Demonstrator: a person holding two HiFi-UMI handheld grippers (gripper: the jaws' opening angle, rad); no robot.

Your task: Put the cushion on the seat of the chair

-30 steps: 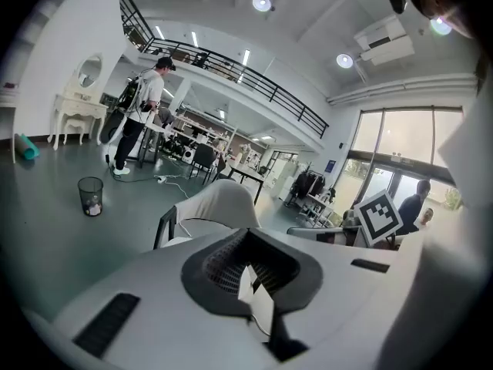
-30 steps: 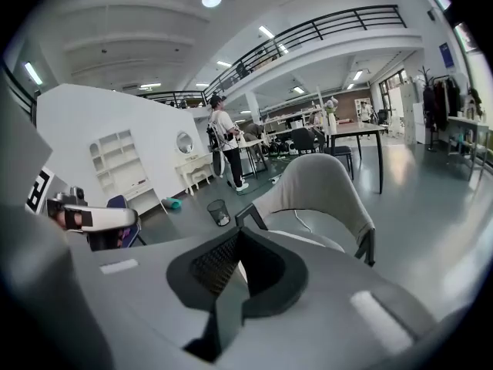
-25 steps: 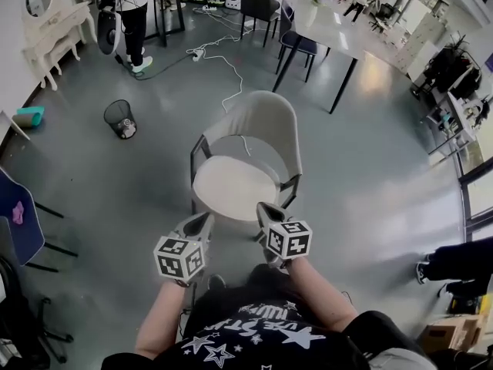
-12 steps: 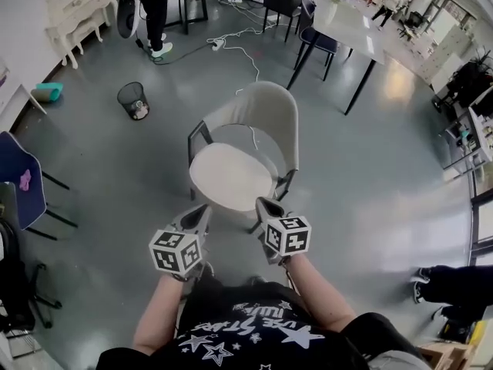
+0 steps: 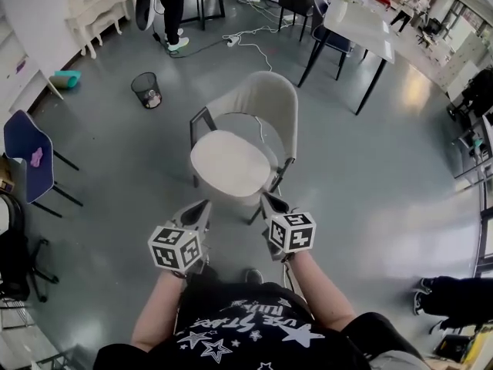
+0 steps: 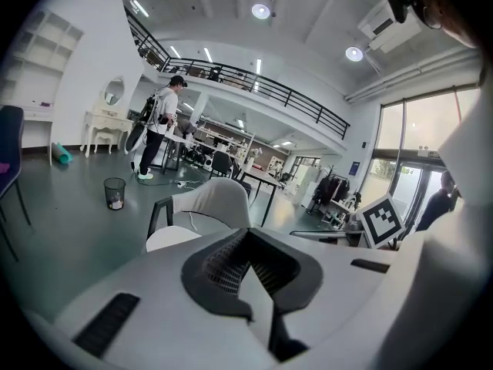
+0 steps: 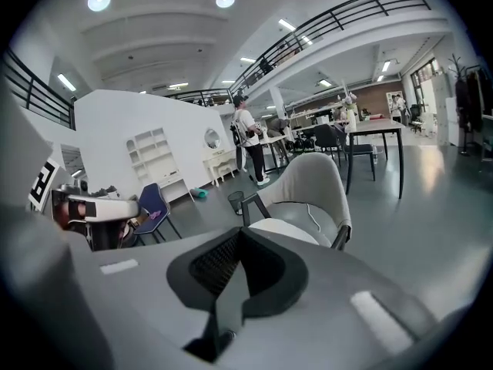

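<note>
Hand-held left gripper [image 5: 197,210]: jaws pressed together, nothing between them. Same for the right gripper [image 5: 271,204]: closed and empty. Both low in the head view, at about 6 o'clock from the chair [image 5: 266,102], pointing toward 12 o'clock. Tips near the front rim of the seat, with no contact apparent, though hard to judge from above.

Cushion [image 5: 229,164]: a pale, rounded pad, taken to be the task's thing. Lying flat on the seat between the dark armrests, with the backrest curving behind it from 12 to 3 o'clock. Seen also ahead of the jaws in both gripper views, sitting level on the chair. Not hanging over any edge, as far as visible.

Judged from that: placing apparently done, with the cushion where the task wants it and neither gripper holding anything. Left to do, at most: a check for squareness on the seat, and perhaps a nudge toward the backrest if a gap there. No such gap plainly visible. Otherwise only drawing the grippers away.

Around the chair, all well apart from it:
- wastebasket [image 5: 146,89] on the floor at 10 o'clock
- blue chair [image 5: 27,149] at 9 o'clock
- table [image 5: 358,25] at 1 o'clock
- white cable [image 5: 246,45] trailing over the floor at 12 o'clock
</note>
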